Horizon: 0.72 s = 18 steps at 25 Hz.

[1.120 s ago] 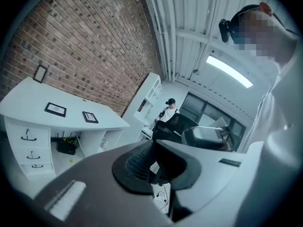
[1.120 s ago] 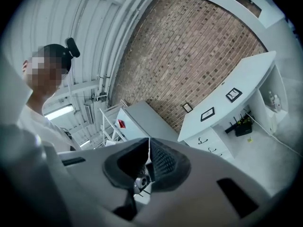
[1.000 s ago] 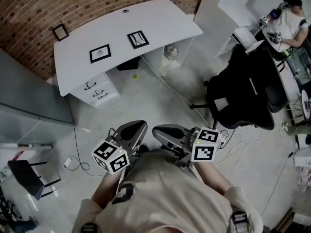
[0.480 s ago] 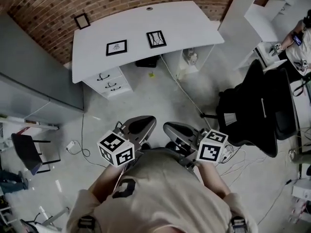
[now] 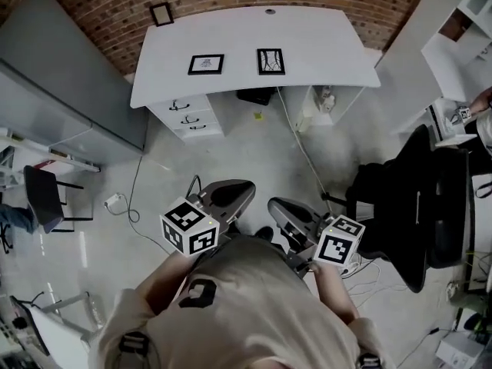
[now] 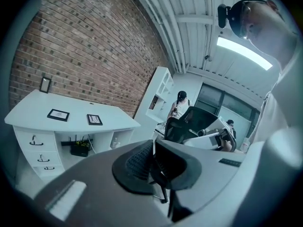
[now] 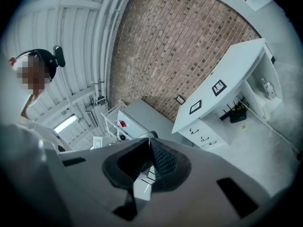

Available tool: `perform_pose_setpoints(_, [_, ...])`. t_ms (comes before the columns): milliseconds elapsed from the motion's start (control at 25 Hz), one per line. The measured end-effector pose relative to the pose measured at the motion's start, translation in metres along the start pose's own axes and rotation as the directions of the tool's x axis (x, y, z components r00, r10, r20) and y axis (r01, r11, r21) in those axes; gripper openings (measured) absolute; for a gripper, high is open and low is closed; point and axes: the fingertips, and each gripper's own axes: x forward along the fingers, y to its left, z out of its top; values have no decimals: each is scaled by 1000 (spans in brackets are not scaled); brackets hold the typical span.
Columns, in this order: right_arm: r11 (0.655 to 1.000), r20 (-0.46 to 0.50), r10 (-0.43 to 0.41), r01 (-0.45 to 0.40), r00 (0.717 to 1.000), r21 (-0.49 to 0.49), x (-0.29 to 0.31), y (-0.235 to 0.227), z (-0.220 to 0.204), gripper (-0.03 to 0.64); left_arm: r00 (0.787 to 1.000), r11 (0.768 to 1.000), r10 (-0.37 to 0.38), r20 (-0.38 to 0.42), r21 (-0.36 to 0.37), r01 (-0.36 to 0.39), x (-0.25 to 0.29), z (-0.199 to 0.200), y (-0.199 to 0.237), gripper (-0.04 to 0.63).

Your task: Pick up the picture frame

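Two black picture frames lie flat on the white desk (image 5: 323,48): one with a small print (image 5: 206,64), one with a line drawing (image 5: 270,61). A third small frame (image 5: 161,13) leans on the brick wall. My left gripper (image 5: 243,186) and right gripper (image 5: 276,205) are held close to my body over the floor, far short of the desk, both shut and empty. In the left gripper view the shut left gripper (image 6: 152,146) points toward the frames (image 6: 58,114) (image 6: 94,119). In the right gripper view the shut right gripper (image 7: 149,144) has the frames (image 7: 195,107) (image 7: 218,87) far ahead.
Desk drawers (image 5: 188,118) stand under the desk's left end, a black box (image 5: 257,96) under its middle. A grey cabinet (image 5: 69,75) stands at left, a black office chair (image 5: 415,206) at right. Cables (image 5: 134,206) trail over the floor. Another person (image 6: 181,105) stands by white shelves.
The desk has shifted from upper left toward the top centre of the head view as I turned and walked. Both grippers stayed shut near my body.
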Motion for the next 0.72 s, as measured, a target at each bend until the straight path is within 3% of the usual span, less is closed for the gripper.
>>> perform_pose_setpoints(320, [999,-55,-5,8,998,53,21,-17,0,5,999,999,35,33,-15,-34,-5,11,25,17])
perform_pose_setpoints(560, [998,-104,-44,49,994,39,59,-27,9,5,997,995,54,63,-85,-49,-16,16,76,17])
perform_pose_setpoints(720, [995,-114,-85,90,990,45,84,-40,22,5,996,994,29,84,-106,-20,-13,31,109,17])
